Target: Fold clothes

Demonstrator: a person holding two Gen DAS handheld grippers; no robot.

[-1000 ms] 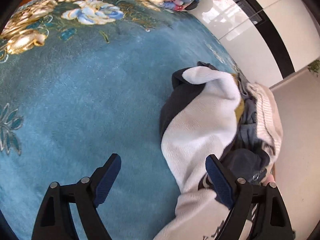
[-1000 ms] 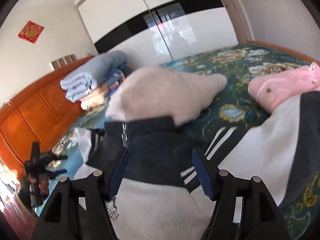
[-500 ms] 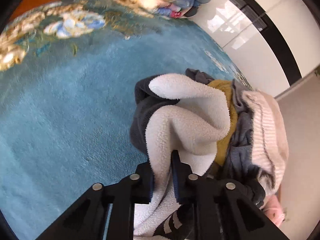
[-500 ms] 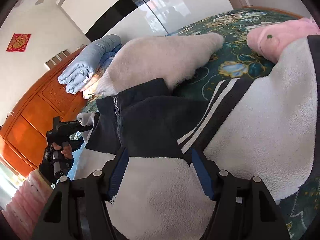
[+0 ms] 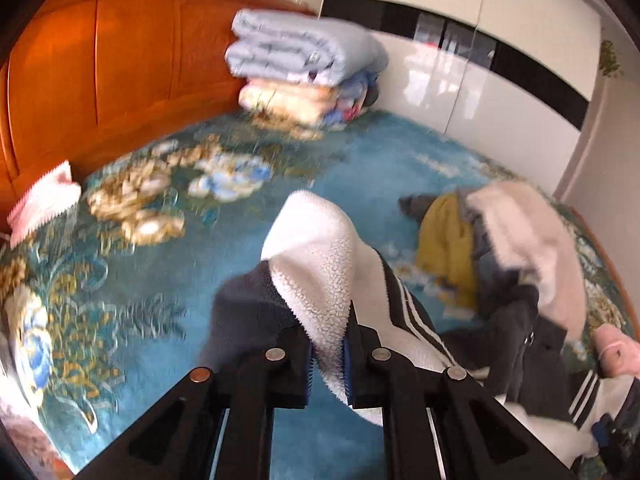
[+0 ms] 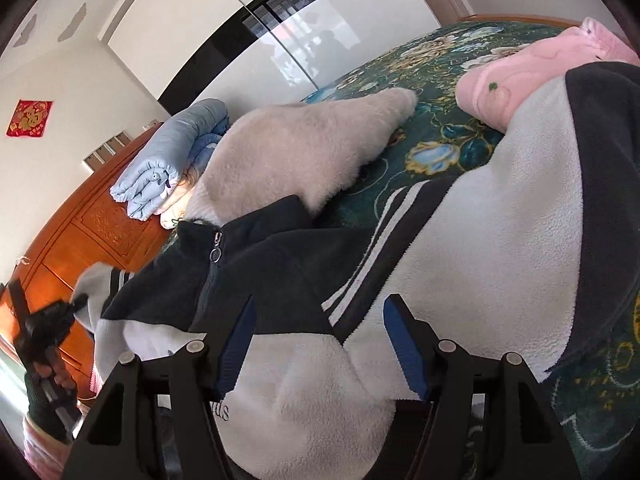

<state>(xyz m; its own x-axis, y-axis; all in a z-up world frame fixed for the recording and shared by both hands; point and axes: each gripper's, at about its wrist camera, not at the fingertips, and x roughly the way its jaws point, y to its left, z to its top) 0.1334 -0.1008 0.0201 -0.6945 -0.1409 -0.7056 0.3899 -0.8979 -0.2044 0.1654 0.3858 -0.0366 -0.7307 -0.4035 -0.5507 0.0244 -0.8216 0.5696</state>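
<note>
Clothes pile (image 5: 500, 248) beside fleece jacket (image 5: 320, 264) pinched by left gripper (image 5: 327, 354); right gripper (image 6: 320, 344) spread above.

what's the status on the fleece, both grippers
Left gripper shut on fleece jacket sleeve, lifted. Right gripper open over the jacket body. Clothes pile close beside it on the bed.

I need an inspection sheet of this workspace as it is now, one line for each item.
Surface: bed with teal floral blanket.
Job's things: white and navy fleece jacket, one white part lifted; mixed clothes pile beside it.
Clutter: stack of folded quilts by the headboard; pink garment.
Grippers: left claw shut on the jacket's white fleece; right claw open, above the jacket's front.
Cables: nothing seen.
Surroundings: orange wooden headboard; glossy white wardrobe; red wall decoration.
</note>
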